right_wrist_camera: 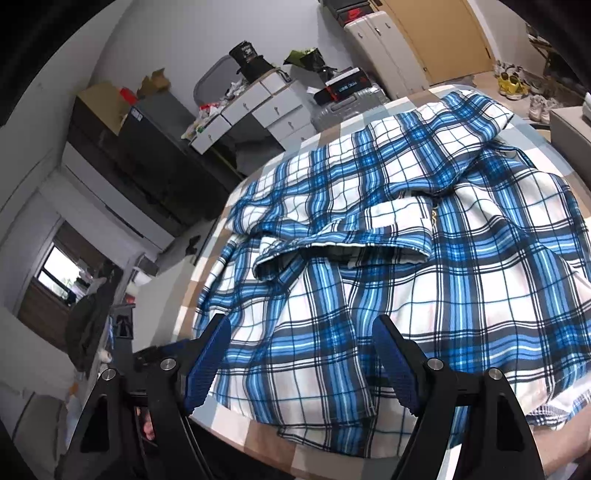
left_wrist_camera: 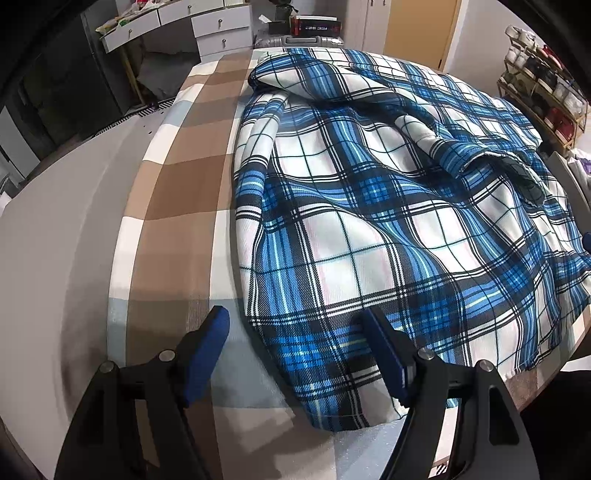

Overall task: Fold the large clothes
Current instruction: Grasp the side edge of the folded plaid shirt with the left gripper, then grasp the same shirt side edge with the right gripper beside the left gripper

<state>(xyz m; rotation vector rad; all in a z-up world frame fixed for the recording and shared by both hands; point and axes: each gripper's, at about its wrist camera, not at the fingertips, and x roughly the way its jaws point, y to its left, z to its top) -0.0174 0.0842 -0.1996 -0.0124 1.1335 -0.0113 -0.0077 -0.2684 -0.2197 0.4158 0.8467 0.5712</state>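
A large blue-and-white plaid shirt (left_wrist_camera: 369,229) lies rumpled across a bed with a brown, white and pale-blue checked sheet (left_wrist_camera: 177,192). My left gripper (left_wrist_camera: 295,328) is open low over the shirt's near corner. Its left finger is over the bare sheet and its right finger is over the cloth. In the right wrist view the same plaid shirt (right_wrist_camera: 424,266) fills the bed, with a folded-over flap (right_wrist_camera: 343,247) across its middle. My right gripper (right_wrist_camera: 301,332) is open wide above the near hem. Cloth lies beneath its fingers, and the pads grip nothing.
Past the bed's far end stand a desk with white drawers (left_wrist_camera: 218,26) and a grey suitcase (left_wrist_camera: 299,40). A shoe rack (left_wrist_camera: 546,85) stands at the right. The bed's grey side (left_wrist_camera: 55,240) drops off at the left. Shoes (right_wrist_camera: 513,83) sit on the floor by a wooden door.
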